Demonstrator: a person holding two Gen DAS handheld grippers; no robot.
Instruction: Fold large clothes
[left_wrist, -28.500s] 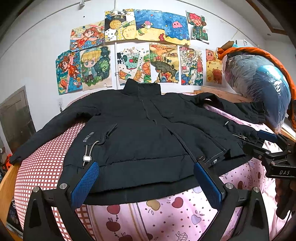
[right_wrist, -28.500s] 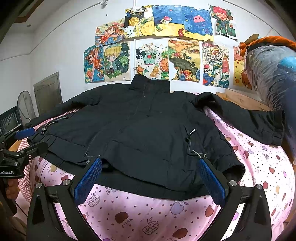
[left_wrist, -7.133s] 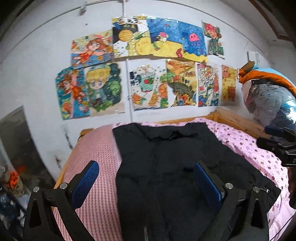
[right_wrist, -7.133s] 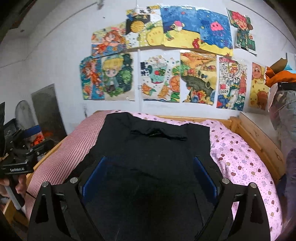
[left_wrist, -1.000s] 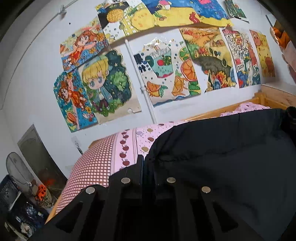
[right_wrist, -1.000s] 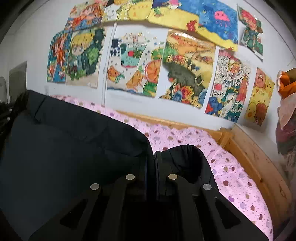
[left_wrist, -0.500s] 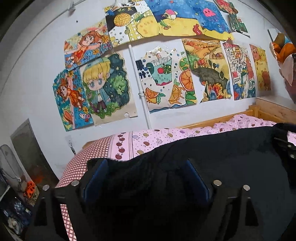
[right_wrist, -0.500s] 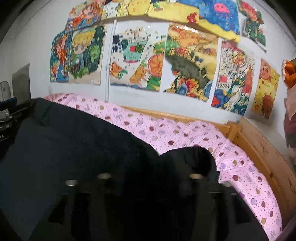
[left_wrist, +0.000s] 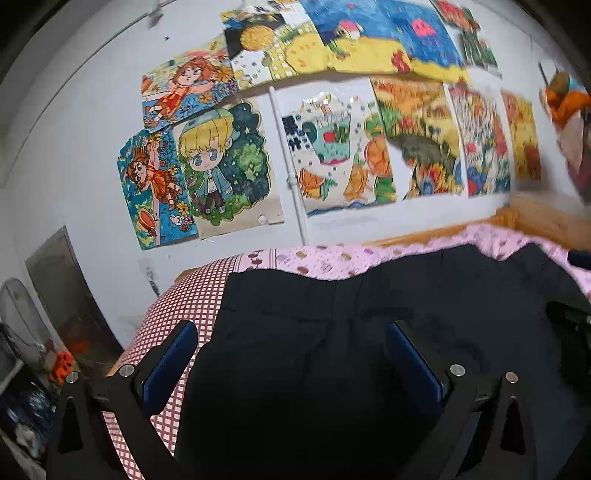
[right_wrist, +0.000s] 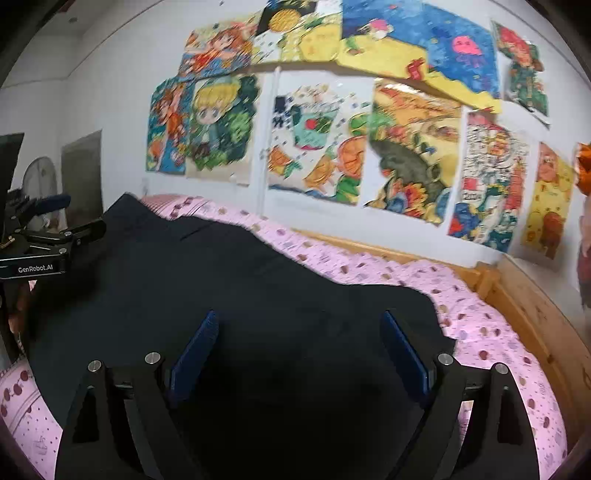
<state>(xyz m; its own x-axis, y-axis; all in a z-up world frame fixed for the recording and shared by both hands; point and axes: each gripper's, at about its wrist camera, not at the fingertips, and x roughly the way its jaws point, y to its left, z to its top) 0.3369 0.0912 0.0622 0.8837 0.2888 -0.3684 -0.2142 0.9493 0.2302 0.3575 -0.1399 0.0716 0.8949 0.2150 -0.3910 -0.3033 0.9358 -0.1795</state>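
Jacket (left_wrist: 369, 332), black and padded, lies now folded on the pink bed cover (right_wrist: 480, 295), directly in front of and below both of our grippers. One second before, we held it: each gripper was pinched tight on a fold of the dark cloth, and the far edge of the fold was lifted. Now the left gripper (left_wrist: 291, 354) has its jaws opening to nearly their widest; the blue pads (left_wrist: 170, 358) stand well apart and press nothing, although the cloth lies under and between them. The right gripper (right_wrist: 299, 350) has its jaws opening too, a little less wide, and also holds nothing; the jacket lies between its fingers but is free. In the right wrist view we see the left gripper at the left, beside the far left corner of the jacket. The cloth has dropped and spread flat, with its far edge towards the wall of drawings (left_wrist: 332, 129). We judge that this fold is finished and released. The bundle looks compact, so maybe only smoothing or one more fold is left, but we cannot tell this for sure.
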